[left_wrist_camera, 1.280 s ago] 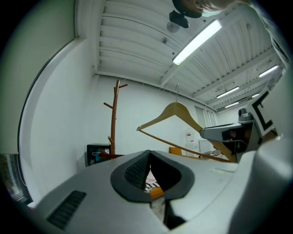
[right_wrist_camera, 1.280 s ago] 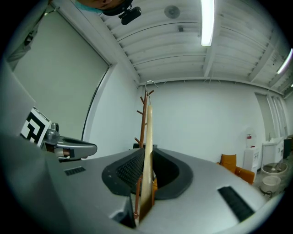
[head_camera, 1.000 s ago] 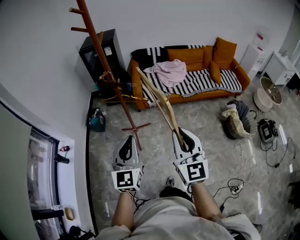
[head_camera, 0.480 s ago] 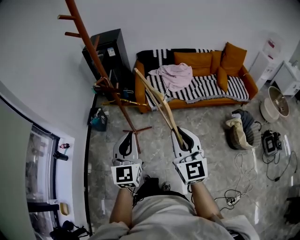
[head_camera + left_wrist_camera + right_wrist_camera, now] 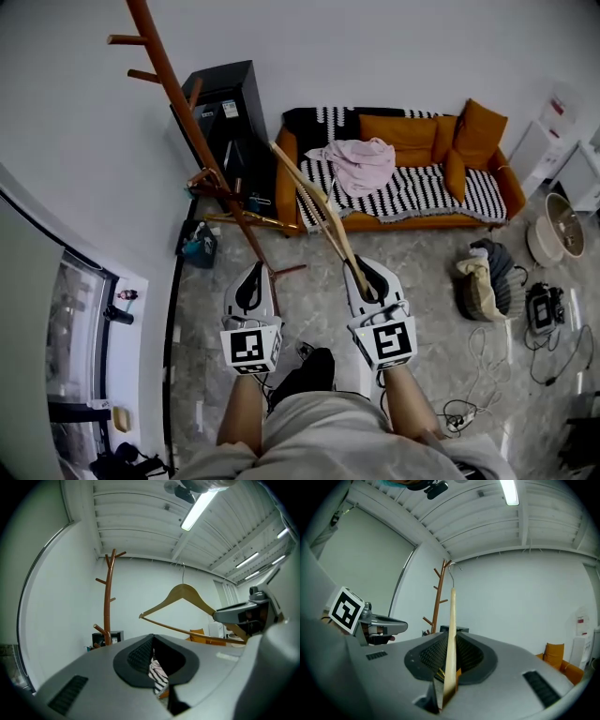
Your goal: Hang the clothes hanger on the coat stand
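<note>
Jaws of the right gripper (image 5: pixel 362 274) clamp one end of the wooden clothes hanger (image 5: pixel 317 202); the left gripper (image 5: pixel 254 281) has its jaws together, empty; the hanger rises forward from the grip, hook (image 5: pixel 183 575) farthest out; the coat stand (image 5: pixel 184 108) stands ahead to the left, its pegs apart from the hook.

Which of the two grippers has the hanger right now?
The right gripper: its jaws are shut on one end of the wooden clothes hanger. The left gripper, beside it, has its jaws together with nothing between them.
</note>
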{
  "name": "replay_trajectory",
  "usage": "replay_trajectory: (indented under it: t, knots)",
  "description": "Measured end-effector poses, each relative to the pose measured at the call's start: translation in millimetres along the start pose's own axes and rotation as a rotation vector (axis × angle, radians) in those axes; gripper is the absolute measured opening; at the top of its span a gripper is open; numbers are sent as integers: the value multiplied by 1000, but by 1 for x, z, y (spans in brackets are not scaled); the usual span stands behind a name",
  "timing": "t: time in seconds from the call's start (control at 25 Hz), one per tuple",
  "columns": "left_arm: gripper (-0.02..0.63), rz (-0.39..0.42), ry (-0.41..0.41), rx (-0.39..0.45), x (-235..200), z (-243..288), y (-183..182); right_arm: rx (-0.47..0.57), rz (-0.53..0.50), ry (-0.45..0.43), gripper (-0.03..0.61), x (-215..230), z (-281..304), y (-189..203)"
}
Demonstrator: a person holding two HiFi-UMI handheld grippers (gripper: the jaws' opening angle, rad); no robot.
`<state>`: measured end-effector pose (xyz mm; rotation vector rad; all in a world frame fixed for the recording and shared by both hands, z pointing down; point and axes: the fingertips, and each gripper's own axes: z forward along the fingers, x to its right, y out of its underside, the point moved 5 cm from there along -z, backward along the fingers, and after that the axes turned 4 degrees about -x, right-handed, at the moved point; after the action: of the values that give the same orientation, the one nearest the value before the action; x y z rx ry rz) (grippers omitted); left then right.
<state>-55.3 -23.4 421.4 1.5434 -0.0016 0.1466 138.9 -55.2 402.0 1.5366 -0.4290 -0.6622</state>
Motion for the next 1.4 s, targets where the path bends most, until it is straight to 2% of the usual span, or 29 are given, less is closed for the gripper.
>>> replay_trajectory:
  t: [0.36, 0.68, 1.12, 1.4]
  knots:
    - [9, -35, -103, -8, -47, 66, 0, -20, -33, -87, 48, 29, 90, -10]
    - [9, -67, -176, -2, -94, 102, -1, -40, -104, -131, 48, 35, 171, -17]
    - [9, -61, -282, -4, -108, 122, -5, -19, -118, -230, 48, 44, 235, -27]
    - [9, -74, -410, -17, -108, 134, -4, -1, -134, -366, 48, 54, 278, -26]
